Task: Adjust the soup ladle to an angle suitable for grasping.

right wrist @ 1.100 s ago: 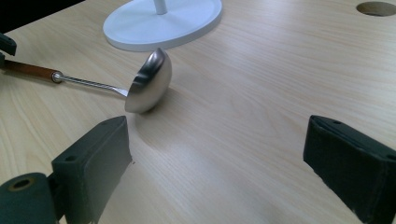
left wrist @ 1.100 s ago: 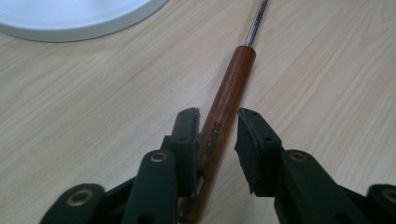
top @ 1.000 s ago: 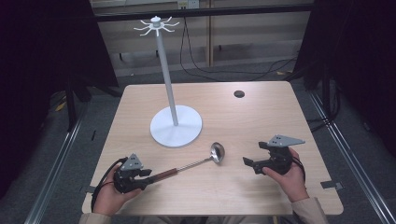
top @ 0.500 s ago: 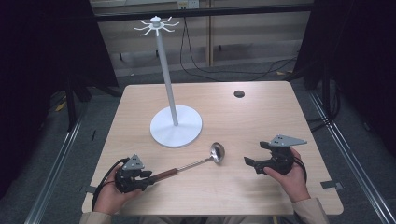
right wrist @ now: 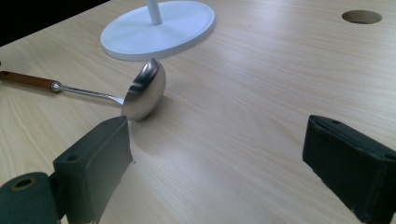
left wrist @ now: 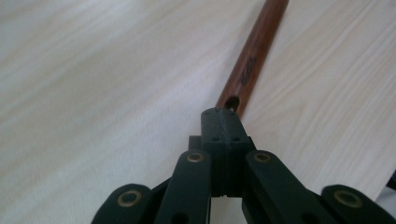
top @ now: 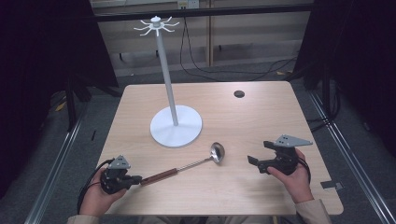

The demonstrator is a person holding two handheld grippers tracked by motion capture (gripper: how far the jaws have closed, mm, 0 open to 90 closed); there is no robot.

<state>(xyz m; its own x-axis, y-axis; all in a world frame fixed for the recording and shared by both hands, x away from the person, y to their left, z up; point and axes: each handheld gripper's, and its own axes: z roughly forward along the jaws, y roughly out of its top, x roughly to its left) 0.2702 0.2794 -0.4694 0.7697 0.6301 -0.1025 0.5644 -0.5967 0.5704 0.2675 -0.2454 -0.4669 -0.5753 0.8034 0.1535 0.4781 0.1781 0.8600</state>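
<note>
Two black jaws of the left gripper (left wrist: 223,122) have just been closing and now meet behind the ladle (top: 184,166), whose stiff, top-heavy steel bowl lies well ahead, so its wooden handle's near end suits gripping, while the right gripper (right wrist: 219,154) gapes empty.

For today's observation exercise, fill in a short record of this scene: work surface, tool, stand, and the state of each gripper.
surface: wooden table
tool: ladle, lying flat, bowl near the stand's base
stand: white hook stand, upright, hooks bare
left gripper: jaws just closed, shut at the tip of the ladle's wooden handle; grip on it unclear
right gripper: open, nothing between its jaws, pointing at the ladle's bowl
</note>
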